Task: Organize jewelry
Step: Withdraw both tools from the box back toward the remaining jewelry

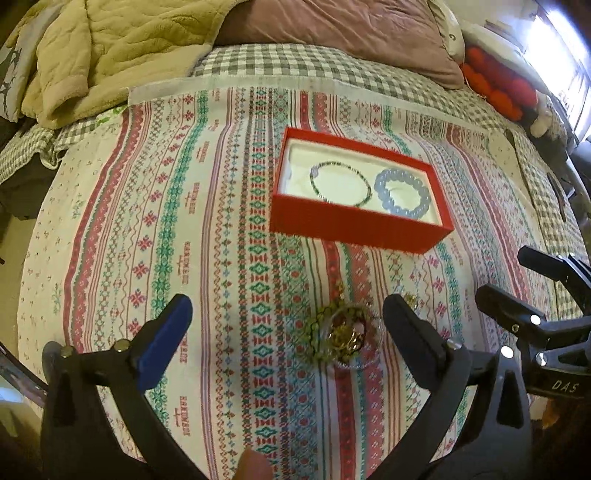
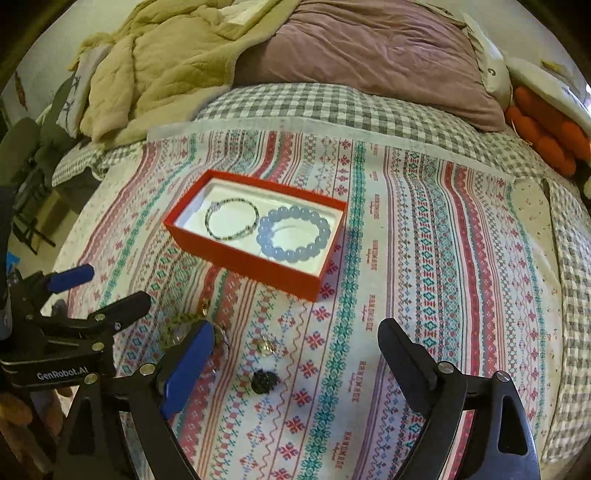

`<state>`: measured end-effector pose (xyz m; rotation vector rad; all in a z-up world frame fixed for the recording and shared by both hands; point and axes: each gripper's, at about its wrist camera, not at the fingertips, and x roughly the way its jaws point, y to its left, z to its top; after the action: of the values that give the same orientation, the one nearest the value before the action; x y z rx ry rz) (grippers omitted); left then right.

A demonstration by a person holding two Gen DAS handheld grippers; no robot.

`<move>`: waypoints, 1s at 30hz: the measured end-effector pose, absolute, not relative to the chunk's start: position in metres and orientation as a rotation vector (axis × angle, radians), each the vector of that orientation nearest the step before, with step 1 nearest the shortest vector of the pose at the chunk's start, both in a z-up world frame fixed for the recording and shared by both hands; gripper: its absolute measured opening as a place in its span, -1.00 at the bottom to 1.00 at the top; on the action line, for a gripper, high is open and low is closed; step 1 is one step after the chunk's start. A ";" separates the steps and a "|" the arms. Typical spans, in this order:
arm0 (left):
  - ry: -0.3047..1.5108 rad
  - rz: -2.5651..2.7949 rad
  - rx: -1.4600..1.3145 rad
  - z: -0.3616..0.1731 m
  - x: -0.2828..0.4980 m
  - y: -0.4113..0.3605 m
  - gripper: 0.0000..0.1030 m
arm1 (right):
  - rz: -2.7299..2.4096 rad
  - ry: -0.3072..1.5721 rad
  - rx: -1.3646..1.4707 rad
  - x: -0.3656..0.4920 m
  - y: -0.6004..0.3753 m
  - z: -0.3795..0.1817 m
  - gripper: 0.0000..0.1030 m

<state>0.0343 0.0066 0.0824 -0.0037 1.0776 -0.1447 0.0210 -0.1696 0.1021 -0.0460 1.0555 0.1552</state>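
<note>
A red box [image 1: 354, 225] lies open on the bed, lined in white, holding a thin beaded bracelet [image 1: 340, 184] on its left and a chunky pale blue bead bracelet [image 1: 402, 195] on its right, the two just touching. Nearer the cameras, a heap of loose jewelry [image 1: 341, 332] sits on the patterned cloth [image 1: 184, 221]; its pieces are tangled and blurred, and cannot be told apart. In the right wrist view the blue finger pad [image 2: 188, 369] hides part of that heap, while a small clear piece [image 2: 266, 345] and a small black piece [image 2: 264, 382] lie apart from it. The left gripper [image 1: 284, 321] and right gripper [image 2: 295, 350] both stand released, fingers spread wide, nothing between the pads. A checked sheet [image 1: 295, 62], a beige quilt [image 1: 110, 48] and a mauve pillow [image 1: 351, 29] lie beyond; red pompoms [image 1: 495, 81] are cut off at the edge.
</note>
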 end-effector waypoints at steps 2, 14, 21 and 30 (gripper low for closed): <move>1.090 -0.154 -0.003 0.079 0.031 0.009 0.99 | 0.162 1.067 -0.059 0.017 -0.169 0.098 0.78; 1.181 -0.137 0.036 0.050 0.022 0.034 0.99 | 0.137 1.211 -0.062 0.008 -0.185 0.058 0.78; 1.227 -0.129 0.012 0.038 0.024 0.041 0.98 | 0.124 1.258 -0.051 0.009 -0.189 0.047 0.78; 1.256 -0.262 -0.070 0.038 0.042 0.030 0.11 | 0.128 1.262 -0.039 0.014 -0.185 0.047 0.78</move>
<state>0.0421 0.0298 0.0375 -0.0695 1.2555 -0.2618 0.0141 -0.1849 0.0468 -0.0389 1.2625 0.1283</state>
